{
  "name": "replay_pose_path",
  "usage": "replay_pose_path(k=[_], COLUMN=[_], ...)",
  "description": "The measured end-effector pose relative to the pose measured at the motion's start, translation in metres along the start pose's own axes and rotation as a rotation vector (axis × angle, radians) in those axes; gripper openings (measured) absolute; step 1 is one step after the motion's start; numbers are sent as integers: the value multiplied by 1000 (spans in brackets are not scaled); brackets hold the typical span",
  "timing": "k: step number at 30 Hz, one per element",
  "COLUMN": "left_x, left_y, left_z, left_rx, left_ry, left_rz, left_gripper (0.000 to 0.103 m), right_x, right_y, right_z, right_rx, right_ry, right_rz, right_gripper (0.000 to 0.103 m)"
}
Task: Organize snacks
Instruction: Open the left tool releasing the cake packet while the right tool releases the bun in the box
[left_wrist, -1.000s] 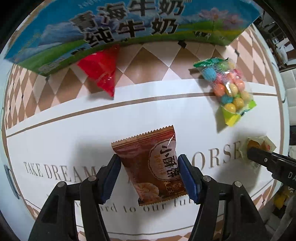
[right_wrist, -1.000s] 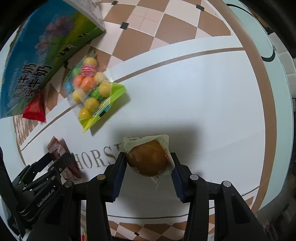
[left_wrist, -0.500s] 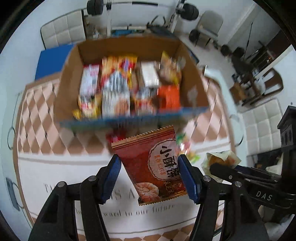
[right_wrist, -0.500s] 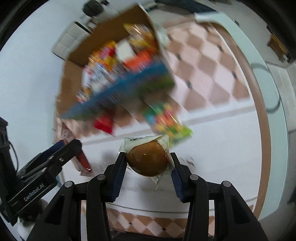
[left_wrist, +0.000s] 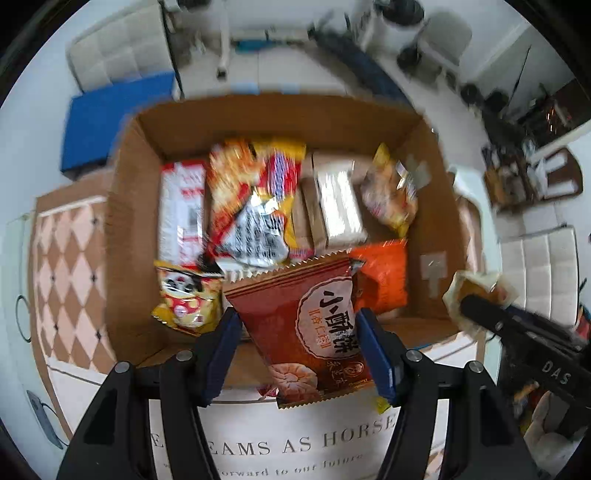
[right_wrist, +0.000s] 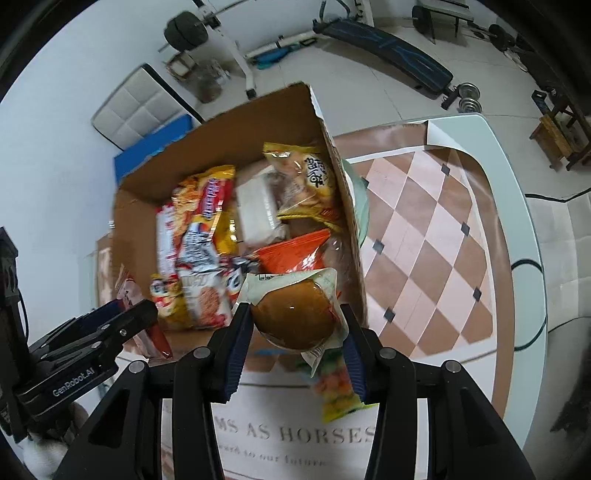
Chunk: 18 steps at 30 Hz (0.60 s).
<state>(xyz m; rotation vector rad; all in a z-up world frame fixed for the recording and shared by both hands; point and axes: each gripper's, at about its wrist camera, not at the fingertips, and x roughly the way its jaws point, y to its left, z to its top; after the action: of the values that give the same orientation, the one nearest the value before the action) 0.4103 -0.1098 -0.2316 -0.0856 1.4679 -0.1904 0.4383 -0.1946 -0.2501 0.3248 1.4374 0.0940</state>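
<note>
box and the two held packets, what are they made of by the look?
Box: brown corrugated cardboard, matte; torn rim, tape patches inside.
Red packet in the left gripper: glossy printed plastic film, serrated top seal.
Bun wrapper in the right gripper: clear glossy film, probably plastic; glare spots, bun visible through it.

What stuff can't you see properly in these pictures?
- Left wrist view: snacks deep in the cardboard box are motion-blurred; their labels are unreadable.
- Left wrist view: the red biscuit packet hides the box's near wall.
- Right wrist view: the wrapped bun and right gripper cover most of the candy bag.
</note>
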Motion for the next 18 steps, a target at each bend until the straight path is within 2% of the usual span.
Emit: replay_pose_path(k=[3, 4, 5, 7, 9, 14, 18], left_x=[26, 32, 39, 45, 44, 38, 24], left_y=[9, 11, 15, 18, 18, 22, 24], left_z=[8, 8, 9, 8, 6, -1, -8], left_rx=[-45, -59, -77, -84, -78, -82, -73], left_ry=[72, 91, 115, 127, 116, 108, 69], left_rz=[-13, -21, -25, -24, -18, -16, -9], left_gripper=[62, 62, 64, 72, 88, 89, 89], right_x=[24, 28, 31, 32, 33, 30, 23], right_y=[-3, -3, -2, 1, 5, 11, 14], right_z=[6, 7, 8, 8, 8, 9, 8], right_rx=[10, 13, 9, -6, -18, -47, -62], right_ry=[81, 95, 100, 104, 103, 100, 87], right_rz=[-18, -18, -32, -20, -32, -63, -71], right_gripper=[54, 59, 72, 81, 84, 88, 89])
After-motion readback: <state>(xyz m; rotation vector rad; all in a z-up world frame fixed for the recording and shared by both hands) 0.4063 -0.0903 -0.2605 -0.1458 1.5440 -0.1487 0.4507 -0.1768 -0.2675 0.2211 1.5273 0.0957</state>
